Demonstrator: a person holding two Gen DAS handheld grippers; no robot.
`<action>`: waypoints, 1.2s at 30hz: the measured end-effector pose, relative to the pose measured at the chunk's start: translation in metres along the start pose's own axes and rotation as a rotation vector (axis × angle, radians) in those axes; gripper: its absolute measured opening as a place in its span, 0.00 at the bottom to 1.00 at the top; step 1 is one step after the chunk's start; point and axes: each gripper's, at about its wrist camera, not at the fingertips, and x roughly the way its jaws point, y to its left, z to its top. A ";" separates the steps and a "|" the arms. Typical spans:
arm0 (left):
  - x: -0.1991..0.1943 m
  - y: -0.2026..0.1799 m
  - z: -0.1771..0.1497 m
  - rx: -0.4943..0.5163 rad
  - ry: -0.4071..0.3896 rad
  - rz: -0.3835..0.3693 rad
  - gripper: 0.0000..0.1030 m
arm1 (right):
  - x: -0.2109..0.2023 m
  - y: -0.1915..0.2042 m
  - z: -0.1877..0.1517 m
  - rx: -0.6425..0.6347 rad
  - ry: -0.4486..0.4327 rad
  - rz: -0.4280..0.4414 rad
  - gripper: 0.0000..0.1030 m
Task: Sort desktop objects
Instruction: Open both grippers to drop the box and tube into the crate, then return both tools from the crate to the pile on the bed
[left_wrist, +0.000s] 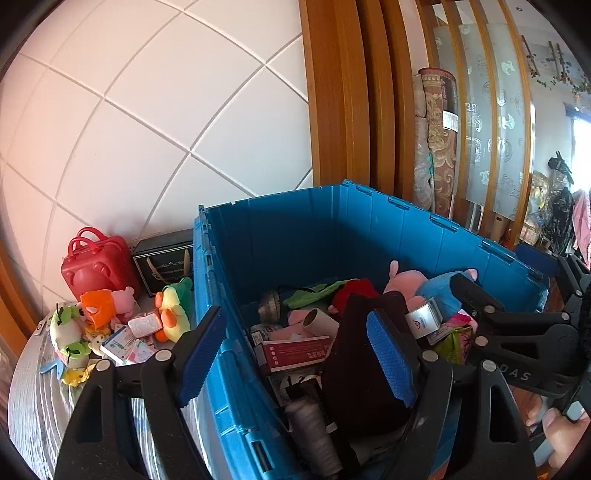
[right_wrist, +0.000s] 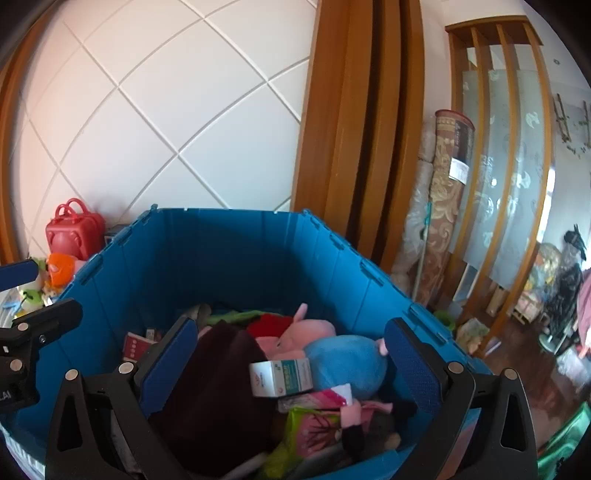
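Blue-padded fingers of the left gripper (left_wrist: 295, 354) are standing spread apart nearest the lens, one pad outside the near wall of the blue crate (left_wrist: 295, 236) and the other over its contents, with nothing pinched between them. A dark maroon cloth (left_wrist: 365, 362) is lying just under the inner pad, hiding whatever is below it. Beside it a grey spool of thread (left_wrist: 314, 435) is running off the bottom edge, and a red and white carton (left_wrist: 295, 352) is lying flat with its print too small to read. Further in, a cardboard tube (left_wrist: 319, 319), a small white box (left_wrist: 424, 319) and a pink and blue plush pig (left_wrist: 424, 284) are piling against the far wall. At the lower right a person's hand (left_wrist: 557, 432) is showing only partly, cut off by the frame. Left of the crate, on a striped tabletop (left_wrist: 33, 398), a red toy suitcase (left_wrist: 98, 266), a yellow plush duck (left_wrist: 173, 314) and more small toys and packets are sitting in a jumble hard to separate. From the right wrist view, the right gripper (right_wrist: 295, 363) is also hanging wide open over the crate, gripping nothing, its pads on either side of the cloth, the white box and the plush pig. Rolled rugs (right_wrist: 443, 206) are leaning against the wooden partition behind.
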 end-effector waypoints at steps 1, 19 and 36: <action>-0.001 0.002 0.000 -0.003 -0.003 0.002 0.76 | -0.002 0.000 0.000 0.002 0.001 -0.002 1.00; -0.021 0.062 -0.017 -0.031 -0.039 0.034 0.80 | -0.026 0.040 0.006 0.020 0.026 -0.036 1.00; -0.038 0.312 -0.095 -0.207 0.079 0.261 0.90 | -0.067 0.240 0.055 0.021 -0.092 0.309 1.00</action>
